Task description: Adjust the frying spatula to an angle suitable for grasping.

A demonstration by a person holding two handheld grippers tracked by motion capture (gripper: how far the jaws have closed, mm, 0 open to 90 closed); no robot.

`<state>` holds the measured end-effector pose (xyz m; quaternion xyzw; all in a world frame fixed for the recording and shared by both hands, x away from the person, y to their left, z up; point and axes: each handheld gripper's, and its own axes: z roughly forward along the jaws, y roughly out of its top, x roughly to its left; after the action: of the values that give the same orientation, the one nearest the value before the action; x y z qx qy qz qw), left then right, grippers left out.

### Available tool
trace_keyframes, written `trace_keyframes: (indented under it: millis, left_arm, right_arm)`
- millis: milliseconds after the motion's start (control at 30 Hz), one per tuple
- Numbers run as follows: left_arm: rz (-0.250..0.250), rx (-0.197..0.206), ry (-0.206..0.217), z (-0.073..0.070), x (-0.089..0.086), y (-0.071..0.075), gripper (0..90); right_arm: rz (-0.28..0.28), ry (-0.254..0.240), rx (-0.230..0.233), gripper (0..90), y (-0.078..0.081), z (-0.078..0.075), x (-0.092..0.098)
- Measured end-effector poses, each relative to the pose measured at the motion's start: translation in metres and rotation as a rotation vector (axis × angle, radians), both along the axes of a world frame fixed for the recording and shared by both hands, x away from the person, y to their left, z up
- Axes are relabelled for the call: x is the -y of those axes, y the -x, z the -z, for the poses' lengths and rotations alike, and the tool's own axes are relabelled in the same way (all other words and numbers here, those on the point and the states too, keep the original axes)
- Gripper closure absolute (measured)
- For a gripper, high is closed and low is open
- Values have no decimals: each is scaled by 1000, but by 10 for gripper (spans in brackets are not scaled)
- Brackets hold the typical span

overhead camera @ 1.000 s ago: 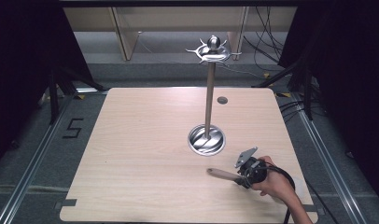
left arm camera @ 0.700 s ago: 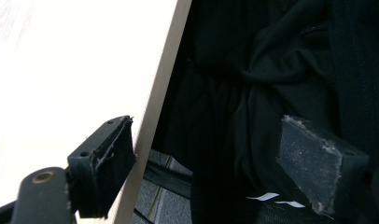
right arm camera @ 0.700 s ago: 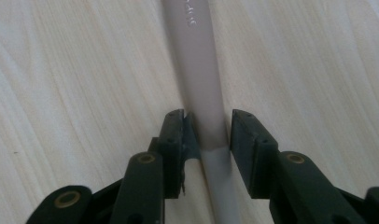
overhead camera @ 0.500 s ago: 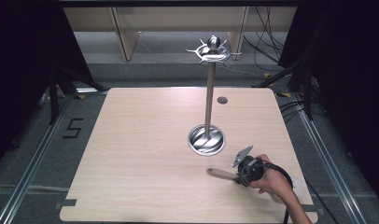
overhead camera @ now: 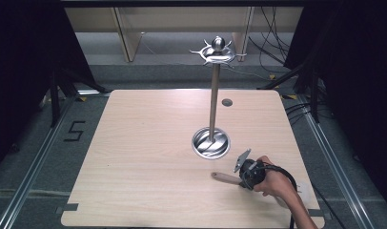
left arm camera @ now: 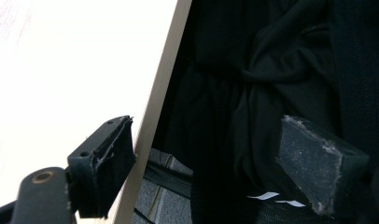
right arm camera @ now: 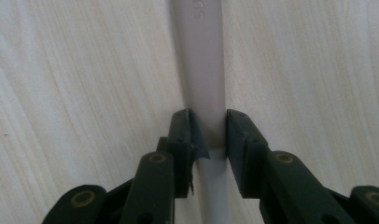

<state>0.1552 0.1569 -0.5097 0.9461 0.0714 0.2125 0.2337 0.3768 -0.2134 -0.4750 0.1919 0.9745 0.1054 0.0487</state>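
Note:
A utensil with a pale wooden handle (overhead camera: 224,178) lies flat on the table (overhead camera: 144,143) near its front right. My right gripper (overhead camera: 242,180) is held low over it by a hand, its jaws pressed on both sides of the handle (right arm camera: 199,56), so the gripper (right arm camera: 208,135) is shut on it. The utensil's working end is hidden under the gripper and hand. A tall metal stand (overhead camera: 213,95) with a hooked crown rises from a round shiny base (overhead camera: 210,143) just behind. My left gripper (left arm camera: 206,163) is open and empty, off the table's edge (left arm camera: 164,84) beside dark clothing.
A small dark round grommet (overhead camera: 227,102) sits in the tabletop behind the stand. Metal floor rails (overhead camera: 39,162) run along both sides of the table. Cables (overhead camera: 272,47) and wooden furniture legs lie on the floor beyond the far edge.
The right hand and its gripper have crept slightly left along the handle and settled lower on it. The utensil and stand have stayed in place.

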Motion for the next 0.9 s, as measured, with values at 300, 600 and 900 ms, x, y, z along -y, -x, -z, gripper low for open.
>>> trace_keyframes:
  millis: [300,600,900]
  left_arm:
    - [-3,3,0,-1,0,0,178]
    - [12,-8,-12,-1,0,0,179]
    - [7,0,-10,-1,-1,0,179]
  right_arm:
    - [-27,22,16,739,0,0,-3]
    - [42,-69,112,743,-2,-18,10]
    - [130,-225,199,743,-1,-40,32]
